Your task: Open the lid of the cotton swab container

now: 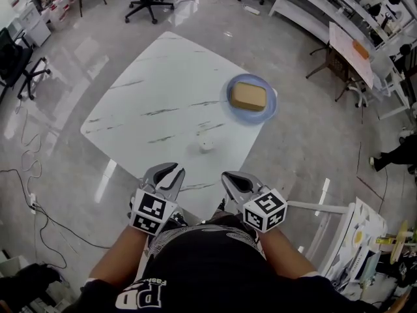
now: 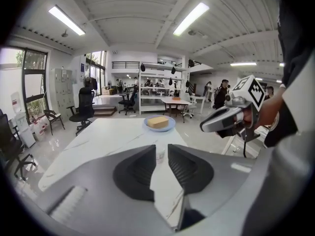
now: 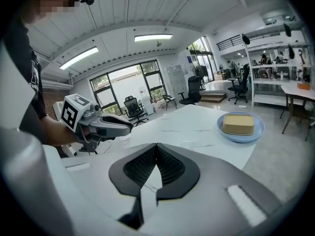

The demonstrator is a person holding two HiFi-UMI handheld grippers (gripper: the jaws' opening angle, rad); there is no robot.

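1. One big white table (image 1: 150, 96) lies under and ahead of my left gripper (image 1: 174, 169) and my right gripper (image 1: 228, 176).
2. A blue plate (image 1: 269, 113) sits far ahead of my right gripper, off to its right, with a tan block (image 1: 248, 96) on it.
3. My left gripper's jaws are a little way apart, with nothing between them. My right gripper's jaws are pressed together and hold nothing.
4. The cotton swab container (image 1: 206, 146) stands near, ahead of both grippers and between them, touching neither. It is small, round and pale. I think it is light, hard and smooth, so it may slide or tip. I would pinch its sides low down.
5. Its lid is too small to make out. I guess it lifts at the top edge.
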